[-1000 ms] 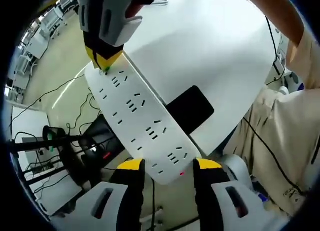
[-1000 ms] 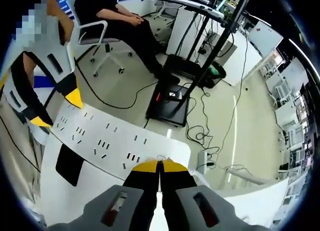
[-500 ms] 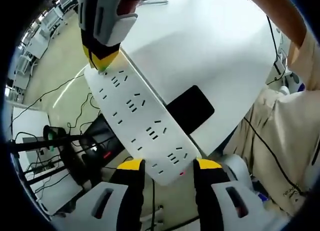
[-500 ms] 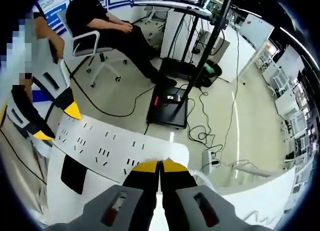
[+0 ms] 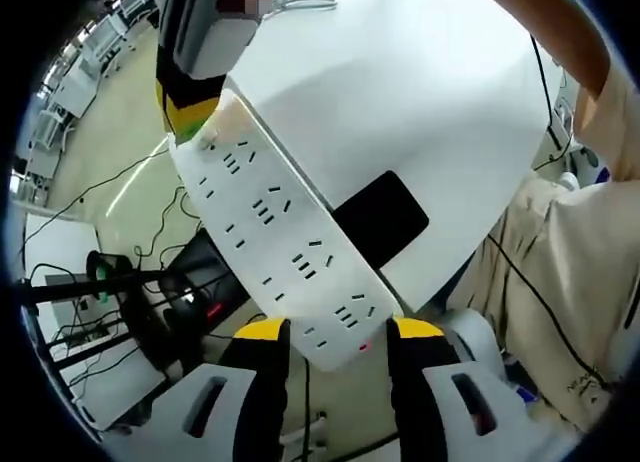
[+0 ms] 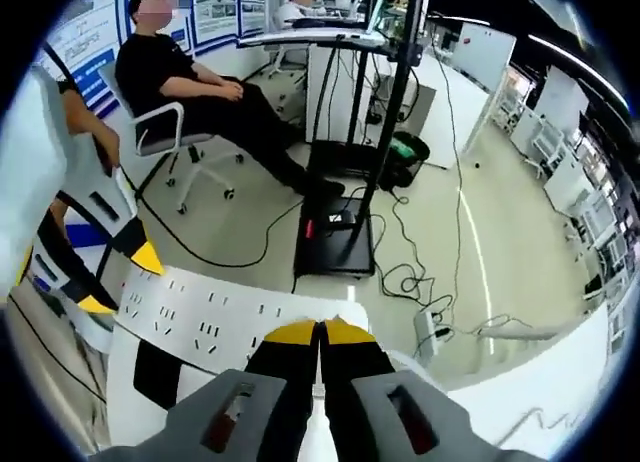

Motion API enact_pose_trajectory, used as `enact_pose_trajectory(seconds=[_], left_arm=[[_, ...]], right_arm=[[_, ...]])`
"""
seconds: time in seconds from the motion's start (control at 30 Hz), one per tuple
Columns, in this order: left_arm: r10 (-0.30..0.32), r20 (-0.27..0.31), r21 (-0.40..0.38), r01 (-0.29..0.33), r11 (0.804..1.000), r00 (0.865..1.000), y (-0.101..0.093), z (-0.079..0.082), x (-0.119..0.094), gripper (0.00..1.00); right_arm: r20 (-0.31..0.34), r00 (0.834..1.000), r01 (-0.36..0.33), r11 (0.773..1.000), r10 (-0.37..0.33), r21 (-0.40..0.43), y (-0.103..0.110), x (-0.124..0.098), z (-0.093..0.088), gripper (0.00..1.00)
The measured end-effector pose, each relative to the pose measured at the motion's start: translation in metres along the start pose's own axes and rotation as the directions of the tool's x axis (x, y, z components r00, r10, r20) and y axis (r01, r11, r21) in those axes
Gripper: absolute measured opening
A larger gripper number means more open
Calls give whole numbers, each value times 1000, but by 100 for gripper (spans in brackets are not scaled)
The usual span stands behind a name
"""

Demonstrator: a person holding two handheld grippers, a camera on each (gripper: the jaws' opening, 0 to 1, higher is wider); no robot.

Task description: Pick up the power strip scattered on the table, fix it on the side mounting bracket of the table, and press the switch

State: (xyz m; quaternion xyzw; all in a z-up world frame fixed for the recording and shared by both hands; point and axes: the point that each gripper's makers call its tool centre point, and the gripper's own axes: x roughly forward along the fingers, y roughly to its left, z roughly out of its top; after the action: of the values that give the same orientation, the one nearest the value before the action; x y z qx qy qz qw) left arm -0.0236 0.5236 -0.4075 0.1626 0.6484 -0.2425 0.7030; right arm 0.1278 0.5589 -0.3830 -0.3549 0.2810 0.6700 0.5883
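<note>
A long white power strip (image 5: pixel 280 242) runs slantwise along the edge of the white table (image 5: pixel 420 82). My left gripper (image 5: pixel 338 330) is shut on its near end, one yellow tip on each side. My right gripper (image 5: pixel 193 120) comes down from the top left, jaws shut, tips at the strip's far end. In the right gripper view the strip (image 6: pixel 230 312) lies just ahead of the right gripper (image 6: pixel 320 330), whose tips are pressed together. The left gripper (image 6: pixel 120 280) holds the strip's other end at the left. A black rectangular patch (image 5: pixel 380 217) sits on the table beside the strip.
A person in beige trousers (image 5: pixel 560 272) stands close on the right. Beyond the table edge are a black stand (image 6: pixel 340 232) with its base on the floor, loose cables (image 6: pixel 410 272), and a person seated on a chair (image 6: pixel 200 92). The black patch (image 6: pixel 162 374) lies under the strip.
The right gripper has shifted slightly up and left at the strip's far end, and its view has tilted to take in more of the room. The left gripper and strip have stayed put.
</note>
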Motion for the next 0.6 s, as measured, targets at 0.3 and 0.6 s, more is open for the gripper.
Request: enact_pose_trajectory(seconds=[0.3,0.6], left_arm=[[1,4,1,-1,1000,1000,0,0,0,43],[4,6,-6,-4,1000,1000,-1,0,1,43]], right_arm=[[33,999,33,999,-33,17,-4,-12,-6,0],[107,992,66,997,-70,41,-1,-37,-12,3]])
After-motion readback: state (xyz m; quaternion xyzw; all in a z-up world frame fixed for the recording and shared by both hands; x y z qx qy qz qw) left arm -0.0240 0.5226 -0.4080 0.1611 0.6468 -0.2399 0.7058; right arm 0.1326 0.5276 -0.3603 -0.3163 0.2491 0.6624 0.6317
